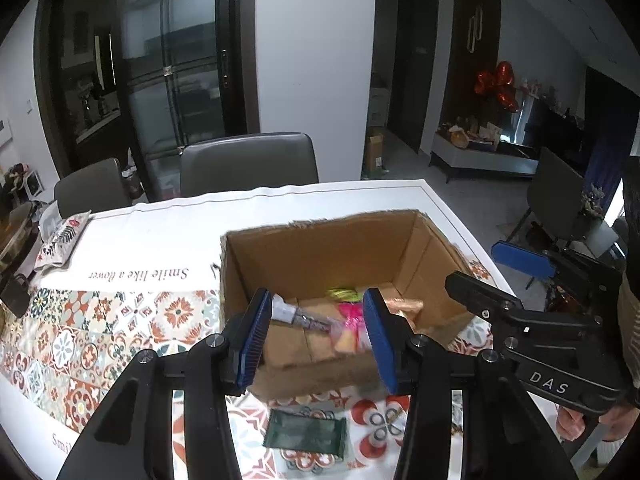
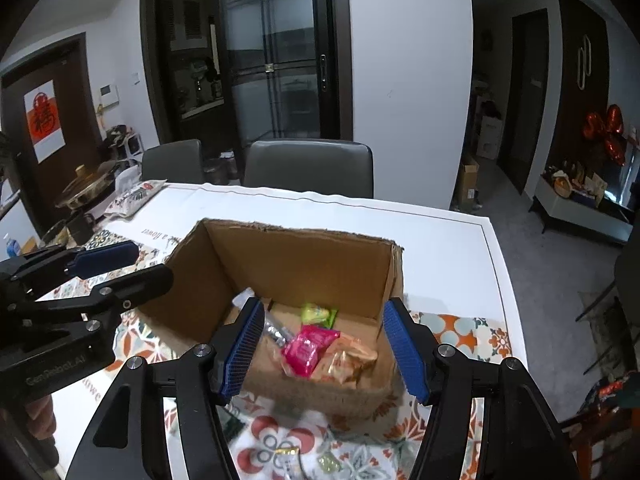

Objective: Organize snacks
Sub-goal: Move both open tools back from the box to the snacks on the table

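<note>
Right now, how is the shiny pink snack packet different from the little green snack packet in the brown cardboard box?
The shiny pink snack packet is bright pink and looks bigger; the little green snack packet is yellow-green and looks smaller. The pink one lies nearer the box's front wall, propped against orange-wrapped snacks; the green one lies farther back, on the bare floor of the brown cardboard box. Both are sealed wrappers inside the same open box.

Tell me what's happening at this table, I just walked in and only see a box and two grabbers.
A person is sorting snacks into an open cardboard box on the patterned tablecloth. Both the left gripper and the right gripper hang over the box with jaws open and nothing between them. A pink packet, a green packet and others lie inside. A dark green packet lies on the cloth in front of the box.
</note>
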{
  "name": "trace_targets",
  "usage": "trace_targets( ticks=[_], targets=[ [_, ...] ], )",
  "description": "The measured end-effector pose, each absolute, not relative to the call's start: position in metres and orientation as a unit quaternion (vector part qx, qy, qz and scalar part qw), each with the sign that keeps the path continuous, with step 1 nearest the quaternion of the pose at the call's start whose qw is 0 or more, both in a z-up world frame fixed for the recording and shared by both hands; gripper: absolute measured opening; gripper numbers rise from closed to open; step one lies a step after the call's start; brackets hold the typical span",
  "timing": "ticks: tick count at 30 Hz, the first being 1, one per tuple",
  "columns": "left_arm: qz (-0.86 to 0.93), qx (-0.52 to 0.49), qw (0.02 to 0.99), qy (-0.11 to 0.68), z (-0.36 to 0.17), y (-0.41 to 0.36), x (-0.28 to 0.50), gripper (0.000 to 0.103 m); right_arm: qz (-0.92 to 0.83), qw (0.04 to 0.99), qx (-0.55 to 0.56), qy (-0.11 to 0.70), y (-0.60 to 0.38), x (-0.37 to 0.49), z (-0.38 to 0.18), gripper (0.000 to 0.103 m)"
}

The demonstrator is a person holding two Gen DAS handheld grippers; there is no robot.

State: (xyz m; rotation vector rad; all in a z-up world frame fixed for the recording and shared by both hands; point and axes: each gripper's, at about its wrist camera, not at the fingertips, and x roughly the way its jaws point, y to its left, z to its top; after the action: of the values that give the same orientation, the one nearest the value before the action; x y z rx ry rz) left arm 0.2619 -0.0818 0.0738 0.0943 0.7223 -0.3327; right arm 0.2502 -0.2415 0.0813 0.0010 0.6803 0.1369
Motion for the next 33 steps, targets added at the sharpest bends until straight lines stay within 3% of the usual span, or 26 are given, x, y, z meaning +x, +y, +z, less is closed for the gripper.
trace_targets(
  ticks=[17,33],
  targets=[
    [-0.184,0.043,0.910,0.369,0.057,-0.100,0.216,0.048,0.078,0.942,-0.004,0.326,-0.249,0.190,0.070,0.063],
    [-0.207,0.063,0.874,0.434,-0.005,-0.128,0.199,0.048,0.074,0.914,0.012,0.398,-0.271,0.163,0.008,0.063]
  ],
)
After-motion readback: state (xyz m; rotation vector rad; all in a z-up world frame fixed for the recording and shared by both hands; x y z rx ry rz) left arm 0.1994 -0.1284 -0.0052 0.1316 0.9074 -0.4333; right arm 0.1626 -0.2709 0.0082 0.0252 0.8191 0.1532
